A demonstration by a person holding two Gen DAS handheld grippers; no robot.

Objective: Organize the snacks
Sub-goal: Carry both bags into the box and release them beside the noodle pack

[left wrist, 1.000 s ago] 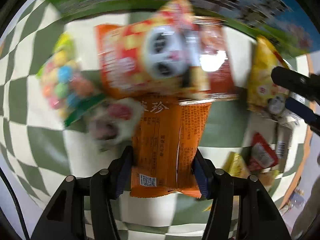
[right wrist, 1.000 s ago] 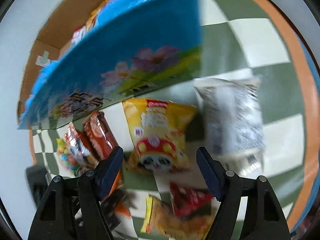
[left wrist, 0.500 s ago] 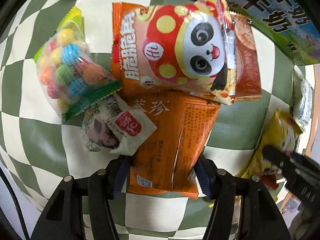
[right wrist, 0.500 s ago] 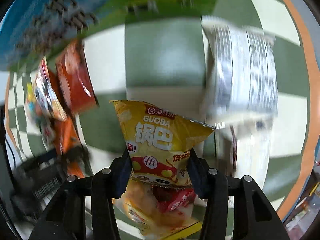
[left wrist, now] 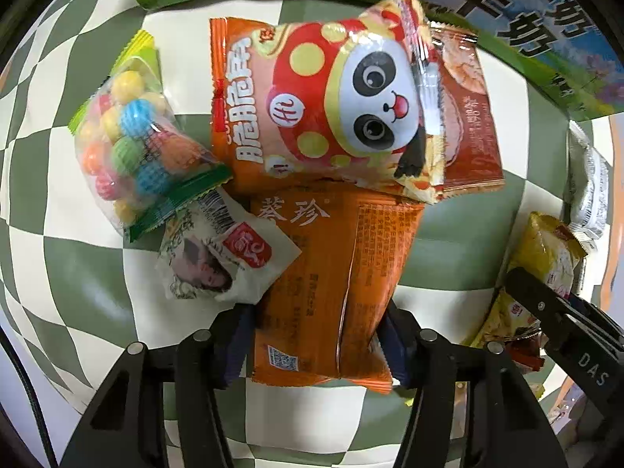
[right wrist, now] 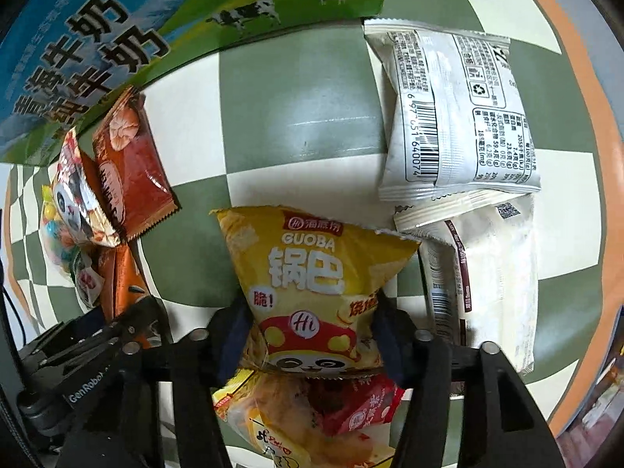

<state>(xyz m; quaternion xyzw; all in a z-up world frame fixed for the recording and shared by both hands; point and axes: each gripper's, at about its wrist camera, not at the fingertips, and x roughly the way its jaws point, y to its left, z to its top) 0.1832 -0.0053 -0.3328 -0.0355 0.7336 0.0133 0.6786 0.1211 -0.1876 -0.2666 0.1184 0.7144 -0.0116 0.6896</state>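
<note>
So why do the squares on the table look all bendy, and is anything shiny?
Left wrist view: the fisheye lens bends the checkered tablecloth near the edges; light glints off the panda snack bag. Right wrist view: the same bending, a pale sheen on a green square, and everything sharp, not blurry.

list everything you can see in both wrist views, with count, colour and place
orange foil snack packet: 1, orange, between left gripper fingers
panda-print snack bag: 1, orange-red, lying over the orange packet's top
brown-red shrimp packet: 1, partly under the panda bag
clear bag of coloured candy balls: 1, multicolour, left of the panda bag
small white wrapped snack: 1, below the candy
yellow guoba chip bag: 1, between right gripper fingers
white snack packets: 2, right of the chip bag
blue-green milk carton box: 1, far edge
green-white checked tablecloth: 1
left gripper: closing on the orange packet
right gripper: pinching the chip bag, opening slightly
</note>
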